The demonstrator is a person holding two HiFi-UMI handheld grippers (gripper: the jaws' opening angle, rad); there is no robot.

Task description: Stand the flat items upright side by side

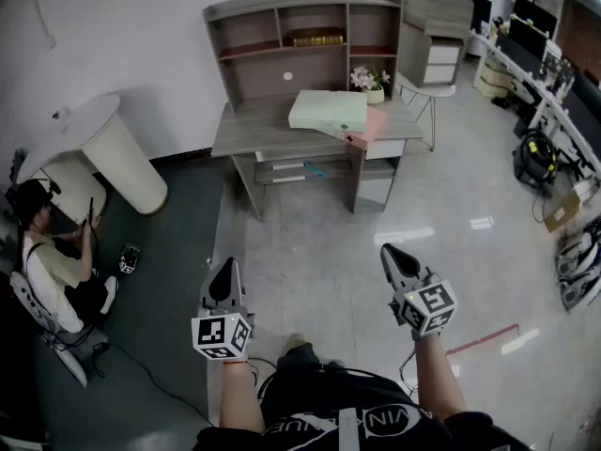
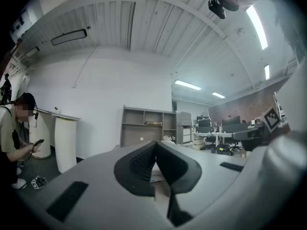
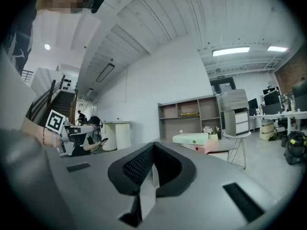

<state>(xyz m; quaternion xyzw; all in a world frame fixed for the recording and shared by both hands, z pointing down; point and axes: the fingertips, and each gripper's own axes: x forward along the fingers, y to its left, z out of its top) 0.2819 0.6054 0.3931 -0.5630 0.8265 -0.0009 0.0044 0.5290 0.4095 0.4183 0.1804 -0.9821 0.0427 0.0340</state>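
A pale green binder (image 1: 328, 111) lies flat on top of a pink binder (image 1: 371, 127) on the grey desk (image 1: 246, 135) across the room; the right gripper view shows the green binder (image 3: 191, 139) and the pink binder (image 3: 209, 146) at mid right. My left gripper (image 1: 225, 270) and right gripper (image 1: 392, 252) are held level over the floor, well short of the desk, both shut with nothing between the jaws. The left gripper (image 2: 156, 145) and the right gripper (image 3: 154, 146) both face the desk.
A shelf hutch (image 1: 305, 40) with books stands on the desk's back; a small flower pot (image 1: 373, 85) sits beside the binders. A white stool (image 1: 427, 97) and a cabinet stand right of the desk. A seated person (image 1: 52, 271) is at left by a white curved counter (image 1: 89, 148). Office desks (image 1: 554, 92) line the right.
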